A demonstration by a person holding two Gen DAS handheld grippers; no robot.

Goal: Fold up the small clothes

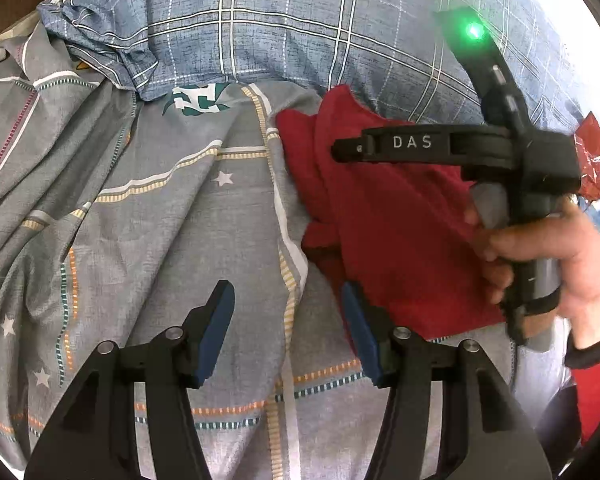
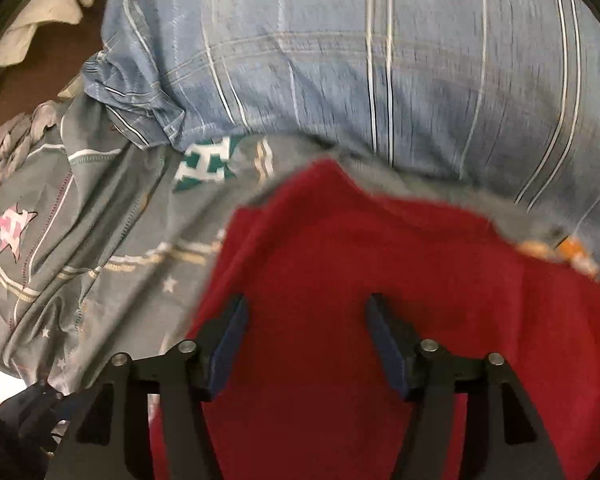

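A small red garment lies crumpled on the grey patterned bedsheet, right of centre in the left wrist view. My left gripper is open and empty above the sheet, at the garment's lower left edge. My right gripper is open and hovers directly over the red garment, which fills the lower half of the right wrist view. The right gripper's body and the hand that holds it show above the garment in the left wrist view.
A blue checked pillow lies behind the garment and also fills the top of the right wrist view. A red plastic bag sits at the far right. The grey sheet is rumpled on the left.
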